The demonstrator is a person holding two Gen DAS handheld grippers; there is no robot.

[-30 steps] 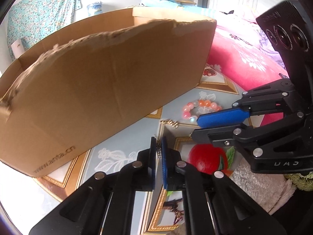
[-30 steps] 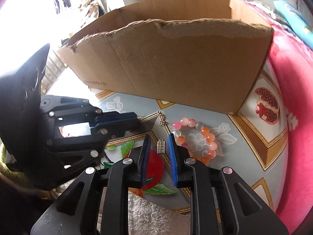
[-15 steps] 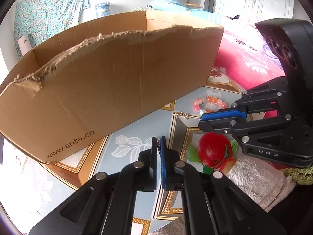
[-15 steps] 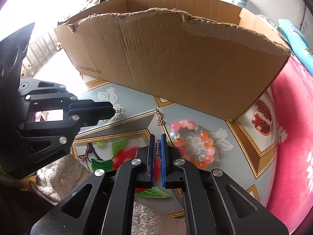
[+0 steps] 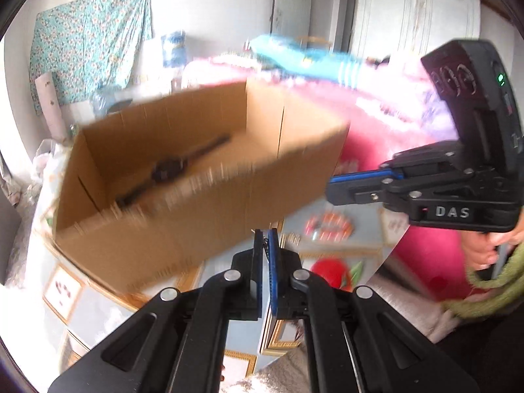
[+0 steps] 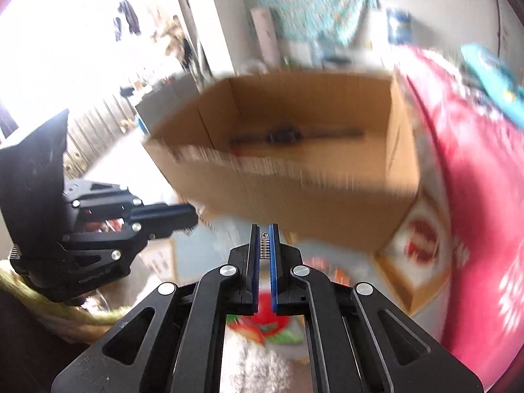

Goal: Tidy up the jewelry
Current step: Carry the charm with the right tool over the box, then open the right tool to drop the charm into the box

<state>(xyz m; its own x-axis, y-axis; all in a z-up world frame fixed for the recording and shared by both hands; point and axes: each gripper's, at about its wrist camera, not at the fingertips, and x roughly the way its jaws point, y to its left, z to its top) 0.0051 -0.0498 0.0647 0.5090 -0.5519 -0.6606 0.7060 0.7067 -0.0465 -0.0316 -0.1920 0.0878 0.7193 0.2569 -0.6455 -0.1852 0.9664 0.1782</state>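
Pinching silver charm [image 6: 264, 245], right gripper [image 6: 264, 240] clamped; left gripper [image 5: 266, 245] clamped on small dark trinket [image 5: 267, 248]; cardboard box [image 5: 229, 203] beyond.

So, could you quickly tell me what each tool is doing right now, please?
Left tool: closed on a small dark chain-like piece, too blurred to name.
Right tool: closed on a small silver charm.

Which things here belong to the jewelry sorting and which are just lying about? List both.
Belonging to the job:
- small silver charm pinched in the right gripper
- small piece, too blurred to name, in the left gripper
- cardboard box
- bead bracelet on the table

Lying about:
- pink blanket
- floral cloth on the wall
- patterned table cover
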